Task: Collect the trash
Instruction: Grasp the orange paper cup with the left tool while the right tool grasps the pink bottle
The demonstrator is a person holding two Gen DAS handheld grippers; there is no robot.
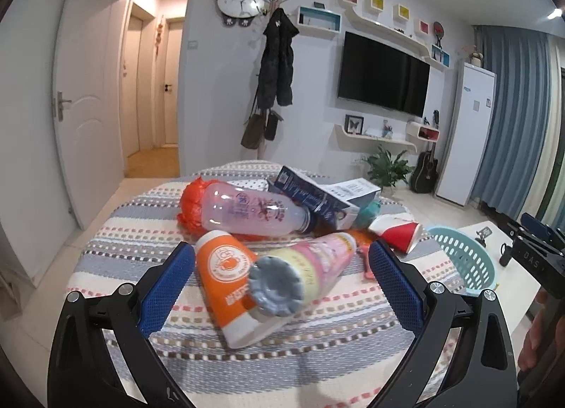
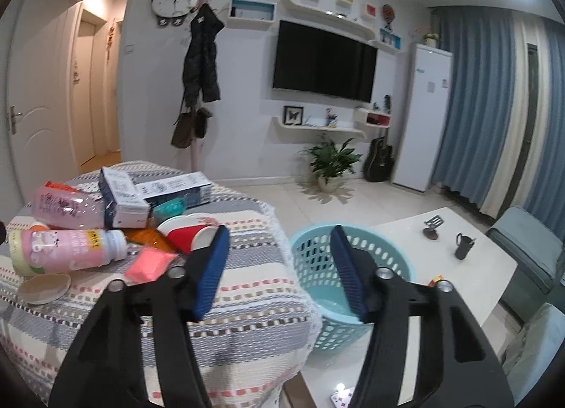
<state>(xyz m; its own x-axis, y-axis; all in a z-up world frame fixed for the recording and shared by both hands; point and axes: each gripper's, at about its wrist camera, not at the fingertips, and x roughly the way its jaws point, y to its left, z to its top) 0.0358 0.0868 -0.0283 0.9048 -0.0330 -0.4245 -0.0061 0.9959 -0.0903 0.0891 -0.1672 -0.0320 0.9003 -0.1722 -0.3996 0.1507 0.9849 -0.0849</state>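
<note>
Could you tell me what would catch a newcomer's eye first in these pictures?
Probably the litter pile of bottles, cartons and cups on the striped cloth. The left gripper straddles a pink bottle, and an empty teal basket sits right of the table.

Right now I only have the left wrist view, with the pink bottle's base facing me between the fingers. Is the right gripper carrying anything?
Observer: No. The right gripper is open, with nothing between its fingers.
Operator: Anything in the basket yet?
Observer: The blue basket has a bare bottom, as far as I can see into it.
Operator: Is the cap on that pink bottle?
Observer: Yes. The pink bottle has a white cap on, pointing toward the red cup.
</note>
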